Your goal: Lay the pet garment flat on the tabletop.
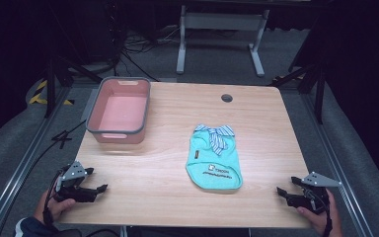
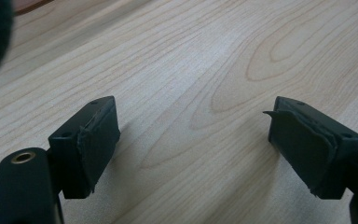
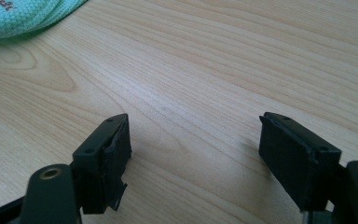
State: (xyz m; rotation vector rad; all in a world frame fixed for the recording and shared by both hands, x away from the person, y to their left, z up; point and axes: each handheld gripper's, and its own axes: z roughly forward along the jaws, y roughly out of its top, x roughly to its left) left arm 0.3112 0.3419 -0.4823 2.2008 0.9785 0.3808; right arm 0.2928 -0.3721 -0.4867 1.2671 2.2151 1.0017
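A small teal garment (image 1: 214,159) with a striped bow at its collar lies flat on the wooden table (image 1: 168,163), right of centre. Its hem edge (image 3: 18,16) shows at the top left of the right gripper view. A pink bin (image 1: 120,109) with a grey rim stands empty at the back left. My left gripper (image 1: 97,180) rests at the front left corner, open, nothing between its jaws (image 2: 191,135). My right gripper (image 1: 286,185) sits at the front right edge, open and empty (image 3: 193,149), a hand's width from the garment.
A round cable hole (image 1: 227,98) is set in the table near the back edge. Beyond the table stand a grey desk frame (image 1: 222,29) and dark floor with cables. Bare wood lies between the two grippers.
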